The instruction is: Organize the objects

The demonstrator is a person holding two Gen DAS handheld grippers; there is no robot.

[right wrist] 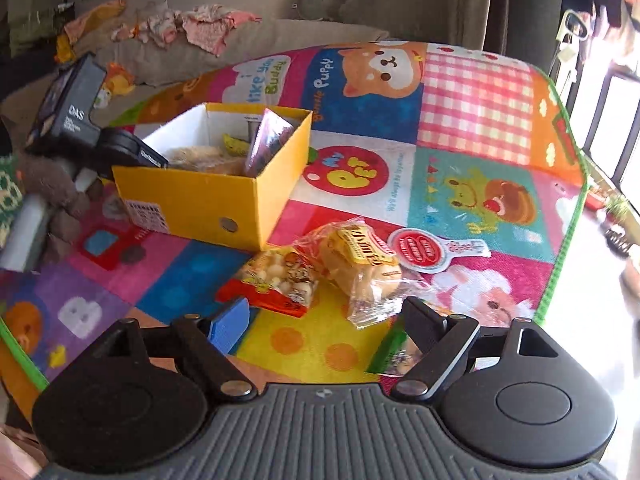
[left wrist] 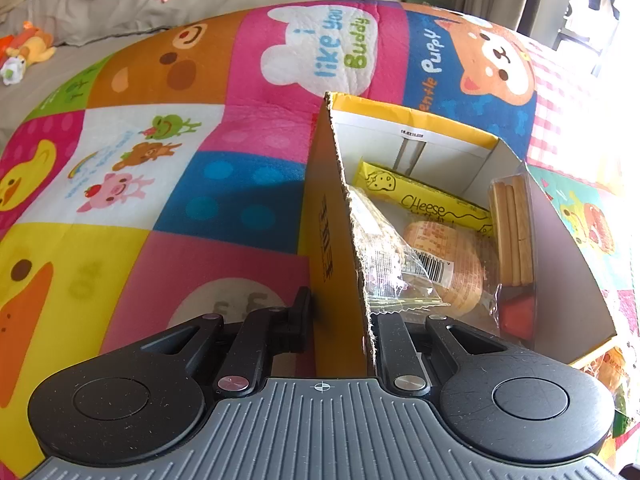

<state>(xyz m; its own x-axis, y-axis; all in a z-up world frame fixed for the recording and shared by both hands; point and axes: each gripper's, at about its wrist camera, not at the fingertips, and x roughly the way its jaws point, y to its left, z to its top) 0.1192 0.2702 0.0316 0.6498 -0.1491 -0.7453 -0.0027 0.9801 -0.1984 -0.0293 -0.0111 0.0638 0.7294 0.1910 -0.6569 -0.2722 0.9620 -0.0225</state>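
Observation:
In the left wrist view my left gripper (left wrist: 344,310) is shut on the near wall of an open yellow cardboard box (left wrist: 320,216). The box holds a yellow cheese stick packet (left wrist: 424,196), a wrapped bun (left wrist: 448,264) and a pack of biscuit sticks (left wrist: 514,232). In the right wrist view the same box (right wrist: 216,196) stands to the upper left, with my left gripper (right wrist: 152,156) at its far rim. My right gripper (right wrist: 324,320) is open above the mat with nothing between its fingers. Just beyond it lie a red-edged snack bag (right wrist: 276,280) and a wrapped bun (right wrist: 360,268). A green packet (right wrist: 388,352) lies under the right finger.
Everything rests on a colourful cartoon play mat (right wrist: 480,92) whose green edge (right wrist: 560,240) runs down the right, with bright floor beyond. A round red-and-white card (right wrist: 424,254) lies right of the bun. Clothes (right wrist: 200,26) and a soft toy (left wrist: 36,46) lie on beige bedding behind.

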